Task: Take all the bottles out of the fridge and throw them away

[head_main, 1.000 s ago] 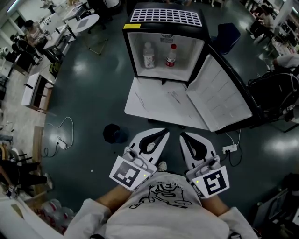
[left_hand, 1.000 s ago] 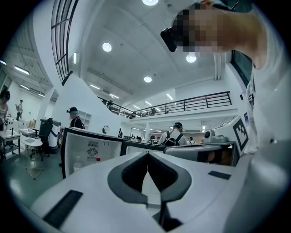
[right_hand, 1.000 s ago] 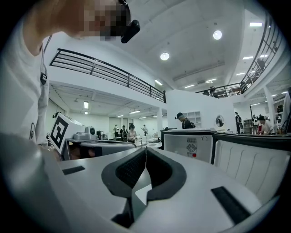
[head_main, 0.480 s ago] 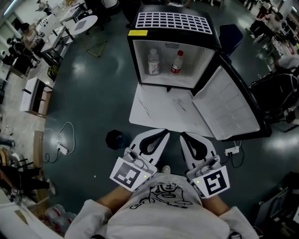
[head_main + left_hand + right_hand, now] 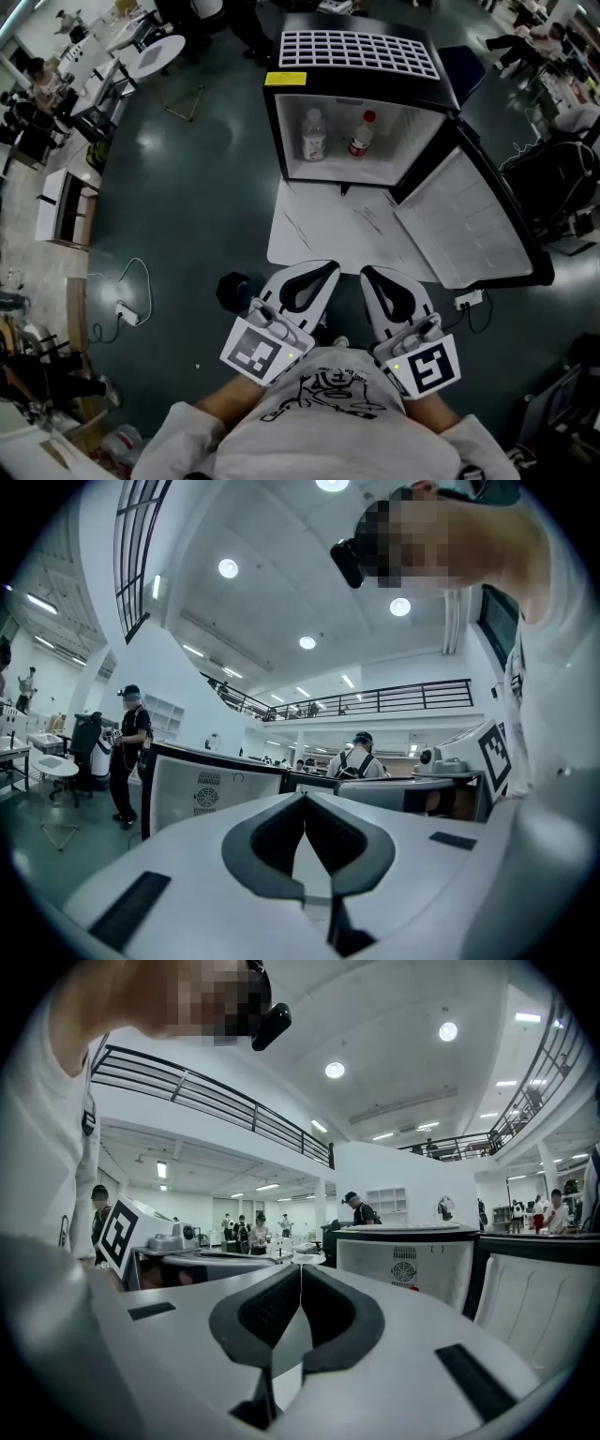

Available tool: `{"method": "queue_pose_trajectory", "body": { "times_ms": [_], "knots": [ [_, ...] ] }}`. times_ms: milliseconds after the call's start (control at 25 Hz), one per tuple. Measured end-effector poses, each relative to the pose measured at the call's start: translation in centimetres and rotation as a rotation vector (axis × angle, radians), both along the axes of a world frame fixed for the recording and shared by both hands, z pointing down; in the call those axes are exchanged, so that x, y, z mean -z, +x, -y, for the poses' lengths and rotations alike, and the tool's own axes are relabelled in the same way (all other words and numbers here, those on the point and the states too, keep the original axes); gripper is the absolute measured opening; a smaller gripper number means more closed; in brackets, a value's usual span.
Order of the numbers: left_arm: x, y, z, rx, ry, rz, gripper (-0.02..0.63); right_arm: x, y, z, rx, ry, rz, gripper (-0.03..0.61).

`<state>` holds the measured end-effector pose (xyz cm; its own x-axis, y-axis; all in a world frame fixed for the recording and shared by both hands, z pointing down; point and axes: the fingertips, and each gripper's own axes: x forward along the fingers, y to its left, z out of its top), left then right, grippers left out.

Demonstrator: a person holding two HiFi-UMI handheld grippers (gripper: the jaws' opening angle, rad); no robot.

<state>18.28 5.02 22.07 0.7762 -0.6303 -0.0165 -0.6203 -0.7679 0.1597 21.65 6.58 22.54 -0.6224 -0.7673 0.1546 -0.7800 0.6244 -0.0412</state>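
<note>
A black mini fridge (image 5: pixel 355 42) stands on the floor ahead, its door (image 5: pixel 487 234) swung open to the right. Inside stand two bottles: a clear one (image 5: pixel 314 134) on the left and a red-capped one (image 5: pixel 361 134) on the right. My left gripper (image 5: pixel 330 266) and right gripper (image 5: pixel 367 272) are held side by side close to my chest, well short of the fridge. Both are shut with nothing between the jaws. In the left gripper view the left gripper (image 5: pixel 303 797) points at the fridge (image 5: pixel 202 794). In the right gripper view the right gripper (image 5: pixel 300 1269) points the same way.
A white sheet (image 5: pixel 328 225) lies on the floor in front of the fridge. A dark round object (image 5: pixel 234 286) sits on the floor at the left. Cables with power strips (image 5: pixel 127 292) lie at both sides. A black bag (image 5: pixel 553 187) is at the right, tables and people at the upper left.
The fridge has drifted right and slightly down in the head view as the camera shifted. Both grippers stay shut in the same place by my chest.
</note>
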Motion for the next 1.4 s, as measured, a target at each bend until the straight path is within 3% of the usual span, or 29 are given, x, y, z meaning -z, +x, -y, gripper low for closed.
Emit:
{"method": "queue_pose_trajectory", "body": {
  "times_ms": [720,1400],
  "knots": [
    [-0.2,-1.1,2.5,-0.020,-0.003,-0.004,0.014,-0.4,-1.0,2.6,-0.034,0.004,-0.015,0.028],
    [0.0,3.8,7.6,-0.018,-0.003,0.010,0.014,-0.3,3.9,7.6,-0.035,0.012,-0.019,0.028]
  ]
}}
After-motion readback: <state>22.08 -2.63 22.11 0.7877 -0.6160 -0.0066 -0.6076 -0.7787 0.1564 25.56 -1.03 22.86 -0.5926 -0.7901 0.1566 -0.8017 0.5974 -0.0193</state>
